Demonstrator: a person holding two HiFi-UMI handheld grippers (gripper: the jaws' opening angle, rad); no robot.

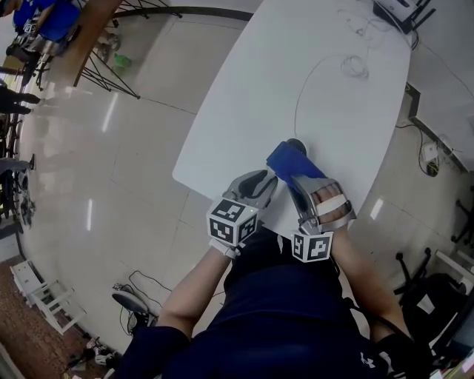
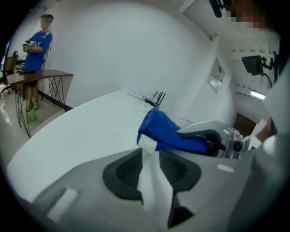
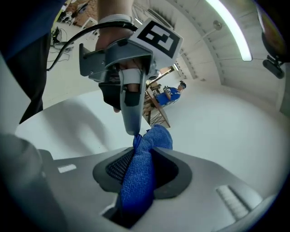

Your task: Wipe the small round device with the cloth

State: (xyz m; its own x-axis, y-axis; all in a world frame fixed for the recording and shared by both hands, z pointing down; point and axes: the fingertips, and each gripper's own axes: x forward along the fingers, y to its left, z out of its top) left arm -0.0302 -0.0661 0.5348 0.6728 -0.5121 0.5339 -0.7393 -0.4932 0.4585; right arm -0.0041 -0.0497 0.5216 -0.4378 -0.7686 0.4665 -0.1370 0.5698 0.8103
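Note:
A blue cloth (image 1: 290, 161) is bunched in my right gripper (image 1: 295, 176), which is shut on it near the white table's (image 1: 244, 96) front edge. In the right gripper view the cloth (image 3: 142, 170) fills the gap between the pads. A small round dark device (image 1: 298, 143) peeks out just behind the cloth, mostly hidden by it. My left gripper (image 1: 268, 179) sits close to the left of the cloth, open, with only bare table showing between its pads (image 2: 122, 172). The cloth (image 2: 161, 129) and its white tag (image 2: 147, 144) lie just beyond that gripper's tips.
A thin cable (image 1: 307, 85) loops across the table toward a router (image 1: 400, 15) at the far end. The table's near-left corner (image 1: 178, 176) drops to a glossy floor. A person in blue (image 2: 38, 45) stands by a wooden desk (image 2: 45, 74) far off.

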